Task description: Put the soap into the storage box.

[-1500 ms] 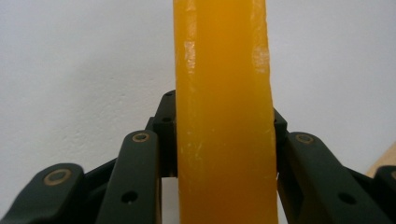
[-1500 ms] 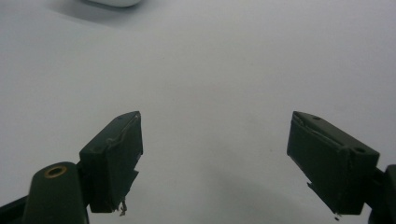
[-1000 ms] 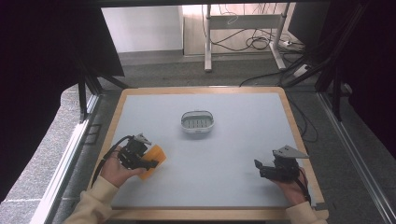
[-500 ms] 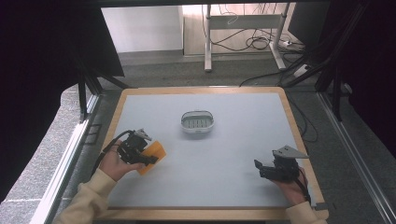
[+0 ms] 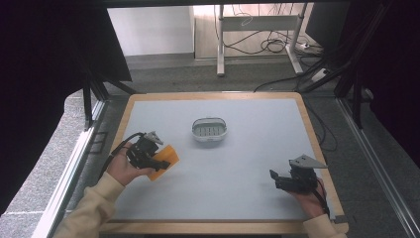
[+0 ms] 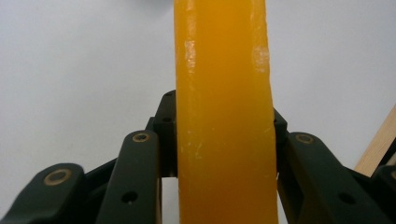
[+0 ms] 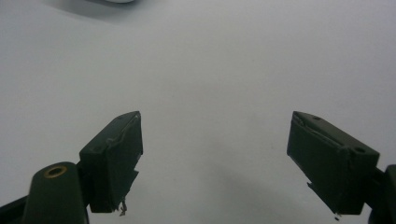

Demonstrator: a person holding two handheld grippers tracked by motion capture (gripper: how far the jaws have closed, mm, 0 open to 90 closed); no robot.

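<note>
An orange bar of soap [image 5: 165, 160] is clamped in my left gripper [image 5: 157, 162] at the table's left side, lifted a little off the grey mat. In the left gripper view the orange soap [image 6: 224, 116] stands upright between the two black jaws, which press on both of its sides. My right gripper [image 5: 275, 179] rests near the right front corner with its jaws wide apart; in the right gripper view its fingertips [image 7: 114, 149] frame bare mat, and that gripper [image 7: 215, 163] holds nothing. A small white soap dish [image 5: 210, 129] with a slotted floor sits in the middle of the table.
The grey mat [image 5: 237, 163] lies in a wooden frame [image 5: 317, 144]. Black cables trail from each gripper. Beyond the table's far edge stand a desk frame and floor cables [image 5: 277, 47]. Dark curtains flank both sides.
My left hand with the soap has shifted slightly away from the front edge. The right gripper has stayed where it was.
</note>
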